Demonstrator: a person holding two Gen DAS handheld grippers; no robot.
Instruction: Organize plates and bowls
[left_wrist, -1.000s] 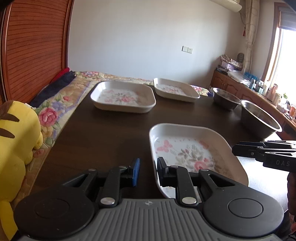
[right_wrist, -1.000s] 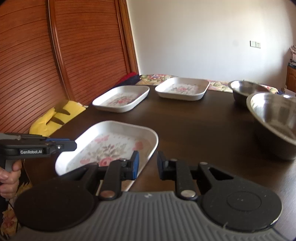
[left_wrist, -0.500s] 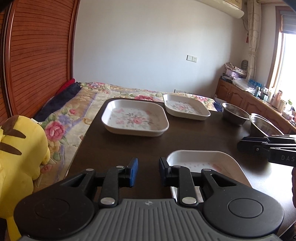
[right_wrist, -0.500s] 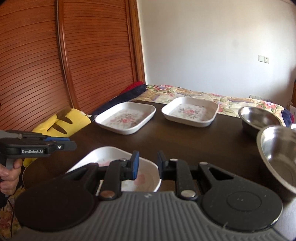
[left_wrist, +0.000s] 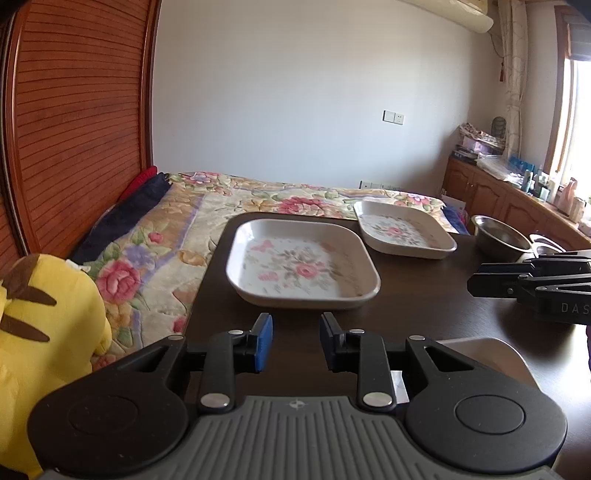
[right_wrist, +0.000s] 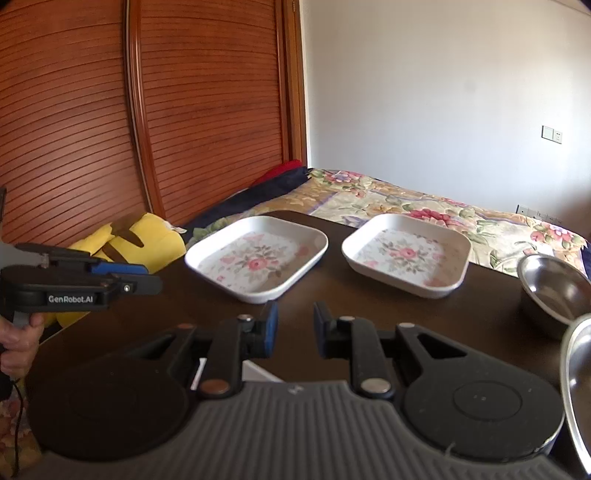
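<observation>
1. Left gripper (left_wrist: 296, 341): jaws apart, holding nothing; a floral plate (left_wrist: 301, 264) lies just ahead (on the dark table (left_wrist: 424, 295)).
2. Right gripper (right_wrist: 295, 328): jaws apart, empty; second plate (right_wrist: 406, 254) ahead-right, steel bowl (right_wrist: 554, 291) farther right.

The left gripper (left_wrist: 295, 341) is held out flat and level. Its two fingers have a gap between them, and nothing is in the gap. The right gripper (right_wrist: 294, 329) is held the same way, level, with its fingers apart and nothing in the gap. The two grippers are side by side. A hand (right_wrist: 16, 341) is wrapped around the left gripper's handle.
</observation>
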